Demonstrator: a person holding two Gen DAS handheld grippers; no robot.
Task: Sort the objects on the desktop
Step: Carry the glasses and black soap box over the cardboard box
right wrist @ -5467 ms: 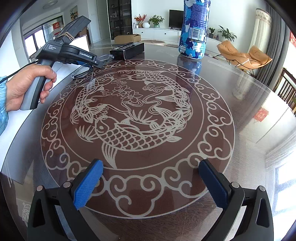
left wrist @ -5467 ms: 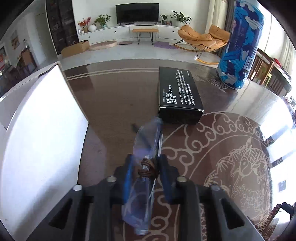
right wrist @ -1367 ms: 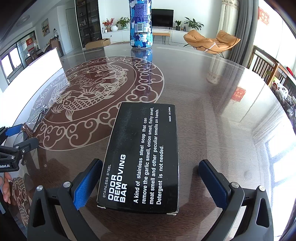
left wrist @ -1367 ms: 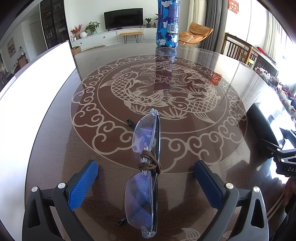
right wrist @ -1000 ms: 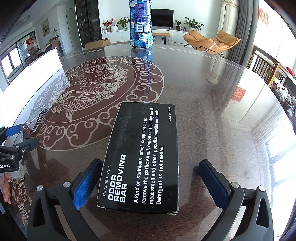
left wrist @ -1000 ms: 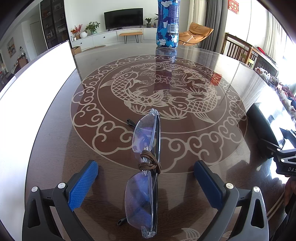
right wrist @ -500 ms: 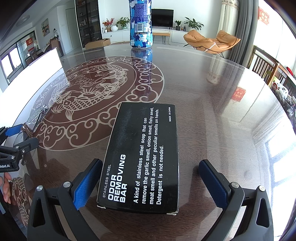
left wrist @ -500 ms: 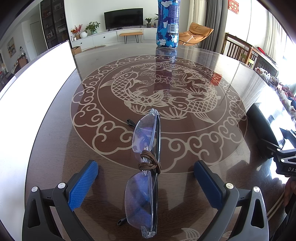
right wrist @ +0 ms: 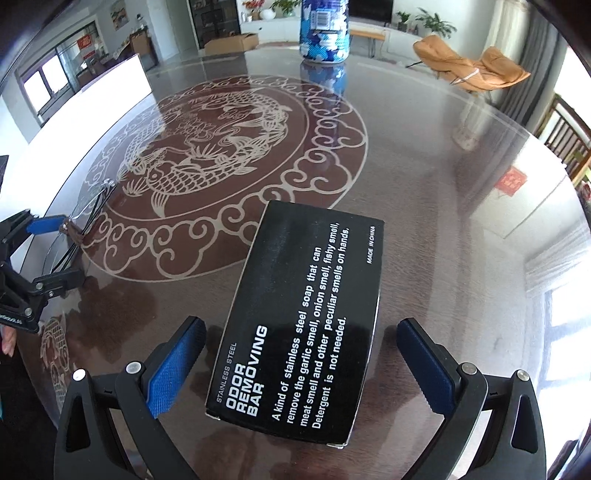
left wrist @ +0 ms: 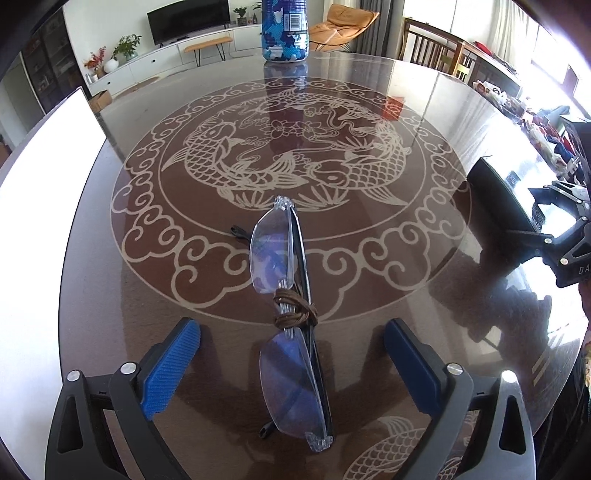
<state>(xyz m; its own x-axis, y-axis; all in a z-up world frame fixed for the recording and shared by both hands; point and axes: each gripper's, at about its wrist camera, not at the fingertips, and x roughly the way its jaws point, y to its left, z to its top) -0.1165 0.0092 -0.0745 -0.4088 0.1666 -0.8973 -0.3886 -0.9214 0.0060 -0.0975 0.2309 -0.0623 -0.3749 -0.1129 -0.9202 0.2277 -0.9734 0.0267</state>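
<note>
Your left gripper (left wrist: 291,360) had just been narrowing, pads still clear of the folded glasses (left wrist: 290,317) lying between them on the table (left wrist: 424,295). Your right gripper (right wrist: 301,362) stood spread around the black box (right wrist: 306,321), not touching. Can (right wrist: 325,31) upright, far side.

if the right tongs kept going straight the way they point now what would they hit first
Most likely the black box: it lies flat on the table between the open right tongs, whose pads stand clear of its sides. Depth is hard to judge, so how close it is remains unclear.
</note>
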